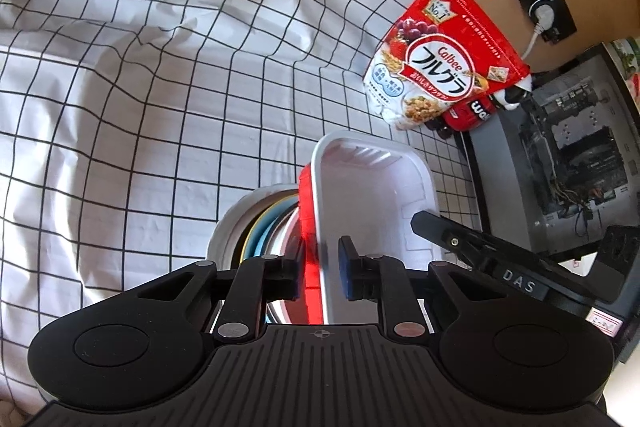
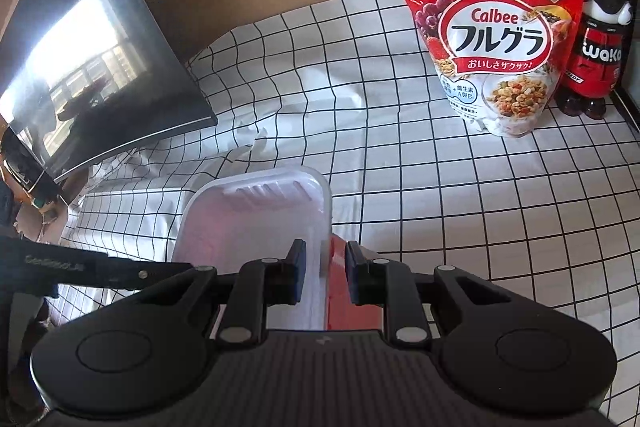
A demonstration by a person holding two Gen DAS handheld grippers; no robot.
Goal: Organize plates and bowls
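A white rectangular plastic tray (image 1: 372, 203) sits nested in a red tray (image 1: 310, 227). In the left wrist view my left gripper (image 1: 320, 267) straddles their left rim, its blue pads a little apart from the rim. A stack of round plates and bowls (image 1: 248, 231), white, yellow and blue, stands just left of the trays. In the right wrist view my right gripper (image 2: 325, 275) straddles the right rim of the white tray (image 2: 256, 215) and red tray (image 2: 340, 291), with small gaps at the pads. The right gripper's finger (image 1: 452, 239) shows beside the tray.
A black-gridded white cloth (image 1: 160, 107) covers the table. A red Calbee cereal bag (image 2: 496, 39) and a panda bottle (image 2: 600, 39) stand at the back. A dark monitor (image 2: 92, 67) is at the left. An open computer case (image 1: 568, 163) stands at the right.
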